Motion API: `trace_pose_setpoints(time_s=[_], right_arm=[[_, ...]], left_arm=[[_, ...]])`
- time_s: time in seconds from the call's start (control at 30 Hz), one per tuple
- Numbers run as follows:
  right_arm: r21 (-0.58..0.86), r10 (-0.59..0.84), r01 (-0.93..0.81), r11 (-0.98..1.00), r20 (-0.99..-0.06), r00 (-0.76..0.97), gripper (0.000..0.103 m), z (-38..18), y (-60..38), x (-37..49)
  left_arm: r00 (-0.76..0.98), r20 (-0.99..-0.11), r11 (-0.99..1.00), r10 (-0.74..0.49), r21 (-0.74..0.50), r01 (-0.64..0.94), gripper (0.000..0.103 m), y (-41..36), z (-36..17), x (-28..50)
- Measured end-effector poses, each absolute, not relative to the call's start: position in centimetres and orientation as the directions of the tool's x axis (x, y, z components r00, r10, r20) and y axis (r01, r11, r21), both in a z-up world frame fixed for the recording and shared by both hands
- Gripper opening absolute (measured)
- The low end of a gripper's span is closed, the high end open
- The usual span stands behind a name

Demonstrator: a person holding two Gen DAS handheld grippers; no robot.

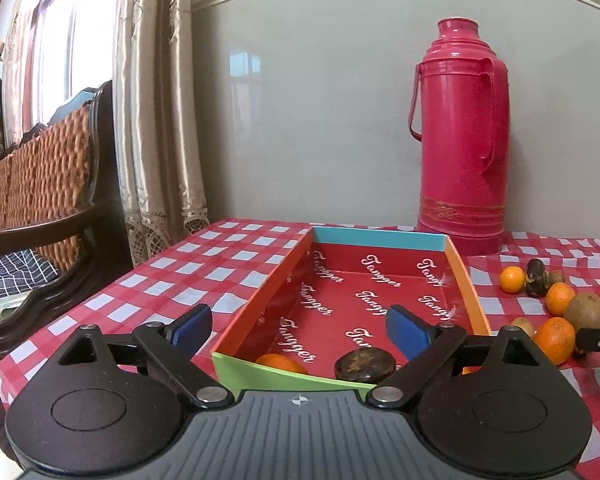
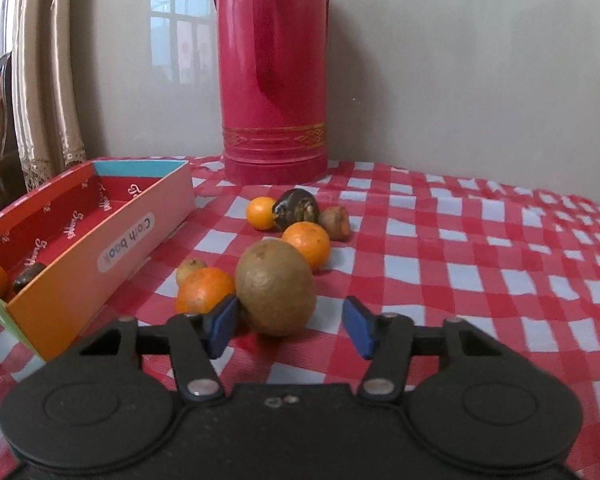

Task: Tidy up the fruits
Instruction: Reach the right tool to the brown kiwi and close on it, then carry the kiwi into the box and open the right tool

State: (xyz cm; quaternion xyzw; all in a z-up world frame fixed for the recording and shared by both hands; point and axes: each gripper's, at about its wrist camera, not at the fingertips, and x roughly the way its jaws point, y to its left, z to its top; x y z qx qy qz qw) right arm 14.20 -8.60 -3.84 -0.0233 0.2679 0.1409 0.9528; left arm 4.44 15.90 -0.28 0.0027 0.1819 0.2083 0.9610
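On the table, covered in a red-and-white checked cloth, lies a shallow open box with a red printed lining, orange side walls, a blue far wall and a green near wall. Inside it, against the near wall, sit one orange and one dark round fruit; the rest of its floor is bare. The left hand-held gripper hovers over the box's near end with its blue pads spread wide and nothing between them. To the right of the box, loose on the cloth, are three more oranges, a dark mottled fruit, two small brownish ones and a large kiwi. The right hand-held gripper brackets the kiwi, the left pad just beside it, the right pad clearly apart, so no pinch. A tall pink thermos stands upright behind the fruit by the wall.
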Motion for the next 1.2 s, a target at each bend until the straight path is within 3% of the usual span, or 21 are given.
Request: trace_pose_setpoints(time_s=[0.73,1.2], right_arm=[[0.089,0.275,-0.268,0.959,-0.505,0.818,0.042,-2.9,-7.8,15.7],[0.095,0.357,-0.353,0.931,-0.44,0.824,0.042,0.6,-4.0,13.6]], left_arm=[[0.829,-0.341,0.891,0.443,0.069,-0.448,0.093,18.0,-0.3,3.7],[0.802,-0.325,0.857,0.501,0.062,-0.511,0.093,21.0,1.3,0.8]])
